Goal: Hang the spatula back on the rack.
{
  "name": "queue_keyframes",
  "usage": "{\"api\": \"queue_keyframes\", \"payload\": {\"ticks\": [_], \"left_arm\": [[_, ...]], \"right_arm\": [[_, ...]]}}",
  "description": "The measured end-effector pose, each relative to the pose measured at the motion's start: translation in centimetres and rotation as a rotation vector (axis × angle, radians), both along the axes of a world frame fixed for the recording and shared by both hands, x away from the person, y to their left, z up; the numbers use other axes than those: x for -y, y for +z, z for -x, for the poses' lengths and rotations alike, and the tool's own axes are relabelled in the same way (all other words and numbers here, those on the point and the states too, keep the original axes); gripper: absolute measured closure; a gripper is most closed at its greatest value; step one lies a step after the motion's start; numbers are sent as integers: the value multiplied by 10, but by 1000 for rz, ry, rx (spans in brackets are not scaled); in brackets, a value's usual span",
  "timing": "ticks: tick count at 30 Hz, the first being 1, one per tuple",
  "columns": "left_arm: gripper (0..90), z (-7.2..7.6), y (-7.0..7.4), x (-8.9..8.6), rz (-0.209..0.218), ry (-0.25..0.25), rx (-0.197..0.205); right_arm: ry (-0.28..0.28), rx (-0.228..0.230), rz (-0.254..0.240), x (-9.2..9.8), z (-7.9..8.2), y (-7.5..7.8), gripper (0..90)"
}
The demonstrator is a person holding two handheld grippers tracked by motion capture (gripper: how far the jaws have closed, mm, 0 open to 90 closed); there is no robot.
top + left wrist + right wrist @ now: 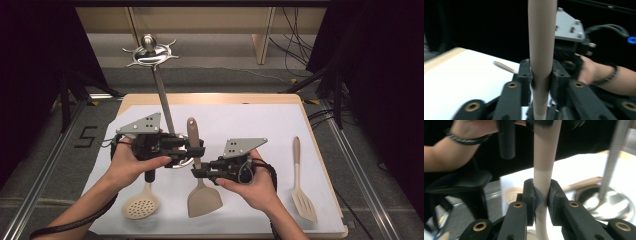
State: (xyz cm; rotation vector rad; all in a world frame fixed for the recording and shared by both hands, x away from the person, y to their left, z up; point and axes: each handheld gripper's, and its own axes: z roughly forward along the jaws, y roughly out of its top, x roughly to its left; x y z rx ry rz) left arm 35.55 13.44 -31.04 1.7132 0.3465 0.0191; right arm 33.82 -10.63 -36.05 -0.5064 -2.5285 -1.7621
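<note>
Beige plastic solid turner (202, 192): from above, left tongs (196, 147) and right tongs (197, 172) both grip its handle over the white tabletop (240, 125). Left gripper view: tongs (541, 80) clenched on it. Right gripper view: tongs (541, 195) too. I think it's a handover; next, one must let go.

Beige solid turner (202, 195): broad flat blade, long round handle. Held off the counter (320, 165) at mid-front, blade toward the person, handle pointing away. Both sets of jaws clamp the handle, left gripper (196, 148) higher up near handle end, right gripper (199, 172) lower, just above blade neck.
</note>
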Motion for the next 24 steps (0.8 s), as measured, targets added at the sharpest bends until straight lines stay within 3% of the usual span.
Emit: {"api": "queue_keyframes", "payload": {"ticks": [1,2,3,4,5,6,8,10,13,18,21,24], "left_arm": [[629,0,0,0,-1,43,45],[544,2,-2,-1,5,89,71],[523,3,-4,-1,10,111,81],[498,3,-4,-1,10,111,81],[490,6,-8,0,21,140,84],[489,7,-9,0,35,146,87],[490,8,-10,0,33,153,91],[522,9,-13,1,26,161,95],[605,6,-16,2,15,150,95],[724,6,-17,1,36,132,69],[750,7,-17,0,44,121,47],[754,7,-14,-3,31,137,51]], "right_arm": [[-16,34,3,-1,-1,0,794],[-74,60,16,-3,1,2,794],[-93,54,15,-4,3,3,794],[-140,78,21,-5,3,4,794],[-176,57,19,-7,5,6,794],[-178,65,29,-7,4,7,794],[-209,58,24,-7,5,7,794],[-249,19,23,-9,7,6,794],[-255,42,10,-11,8,5,794],[-258,37,4,-12,9,5,793],[-245,47,6,-12,8,5,786],[-233,41,-11,-13,9,5,679]]}}
